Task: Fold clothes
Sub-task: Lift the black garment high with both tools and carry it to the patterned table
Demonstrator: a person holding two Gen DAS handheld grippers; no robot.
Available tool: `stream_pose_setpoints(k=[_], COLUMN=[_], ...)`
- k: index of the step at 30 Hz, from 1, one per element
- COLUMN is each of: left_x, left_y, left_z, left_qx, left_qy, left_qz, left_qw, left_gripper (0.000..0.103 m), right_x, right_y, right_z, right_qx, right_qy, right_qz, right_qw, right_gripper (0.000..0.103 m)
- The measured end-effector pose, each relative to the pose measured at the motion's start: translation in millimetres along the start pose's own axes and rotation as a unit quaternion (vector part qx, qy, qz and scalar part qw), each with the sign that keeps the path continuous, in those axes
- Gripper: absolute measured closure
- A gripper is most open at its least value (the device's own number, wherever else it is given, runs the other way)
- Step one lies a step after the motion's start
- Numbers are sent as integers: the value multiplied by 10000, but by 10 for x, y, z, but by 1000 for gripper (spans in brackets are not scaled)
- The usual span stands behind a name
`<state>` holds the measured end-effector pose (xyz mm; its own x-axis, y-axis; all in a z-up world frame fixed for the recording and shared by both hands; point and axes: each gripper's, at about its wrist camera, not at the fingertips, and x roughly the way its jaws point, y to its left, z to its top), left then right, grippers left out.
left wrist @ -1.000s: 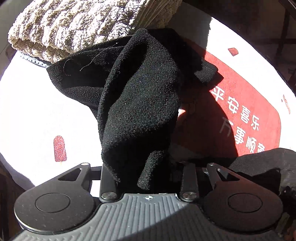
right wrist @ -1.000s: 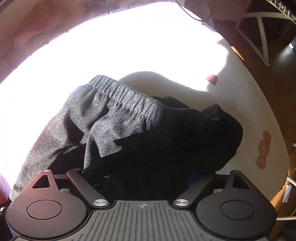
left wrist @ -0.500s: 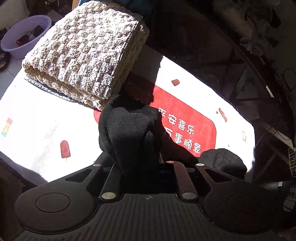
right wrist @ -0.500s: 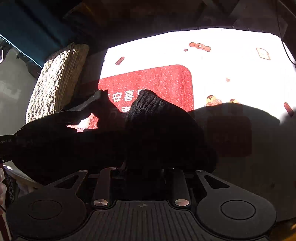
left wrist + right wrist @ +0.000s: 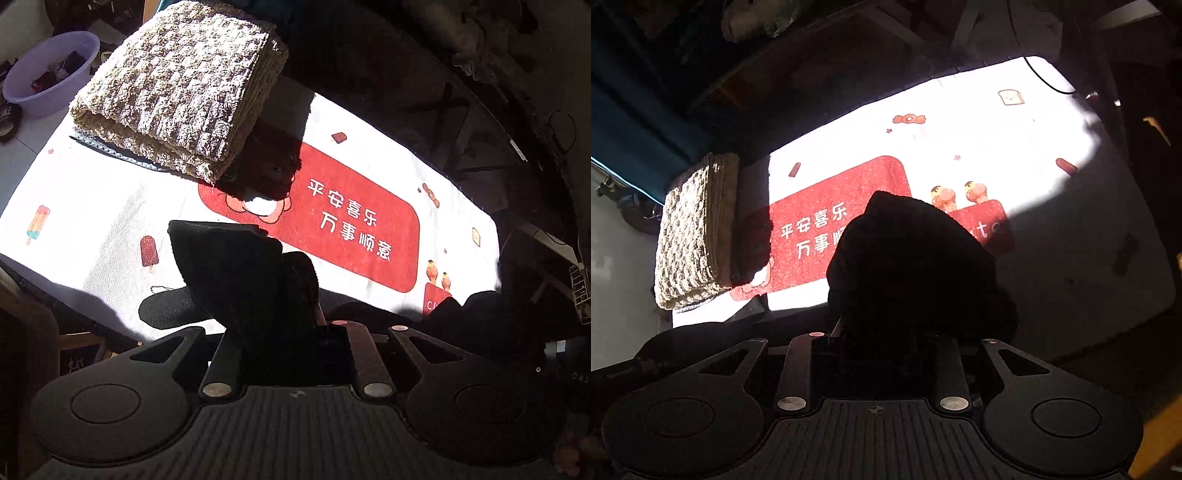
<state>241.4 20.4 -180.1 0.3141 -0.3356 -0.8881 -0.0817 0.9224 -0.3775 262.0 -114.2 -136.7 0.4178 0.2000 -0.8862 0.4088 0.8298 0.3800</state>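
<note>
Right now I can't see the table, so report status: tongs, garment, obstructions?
Left tongs, right tongs both clamped on black garment. Garment lifted above mat. Folded beige blanket at far end, clear.

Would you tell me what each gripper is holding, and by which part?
Both hold the black garment: left gripper and right gripper each pinch a bunched fold; which part cannot be told.

1. Folded beige blanket (image 5: 181,92) takes up the far-left end of the white printed mat (image 5: 92,192).
2. Red panel (image 5: 354,221) and the mat around it: bare, open to pass.
3. Black garment (image 5: 251,280) hangs over the mat's near edge.
4. Purple basin (image 5: 48,74) sits off the mat, left.
</note>
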Motion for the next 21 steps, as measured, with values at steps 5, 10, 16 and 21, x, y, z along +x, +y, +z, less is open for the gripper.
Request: stream_pose_setpoints(k=[5, 10, 16, 21], left_x=[59, -55, -26, 4], left_y=[-589, -1081, -1647, -2264], left_z=[-86, -159, -374, -683], left_qx=[825, 1489, 1920, 2332], left_qy=[202, 158, 212, 185], left_qz=[-151, -159, -177, -232], left_qw=[9963, 9886, 9810, 9720], left_gripper=[89, 89, 89, 89], right_x=[-357, -673, -1047, -1435], right_y=[-276, -489, -881, -1401], right_z=[-151, -238, -276, -486], right_qx=[289, 548, 692, 797], right_qy=[-478, -871, -1288, -1605], right_qz=[-188, -4, 219, 342], right_qw=[9983, 9947, 9890, 9832], right_gripper=[80, 80, 80, 80])
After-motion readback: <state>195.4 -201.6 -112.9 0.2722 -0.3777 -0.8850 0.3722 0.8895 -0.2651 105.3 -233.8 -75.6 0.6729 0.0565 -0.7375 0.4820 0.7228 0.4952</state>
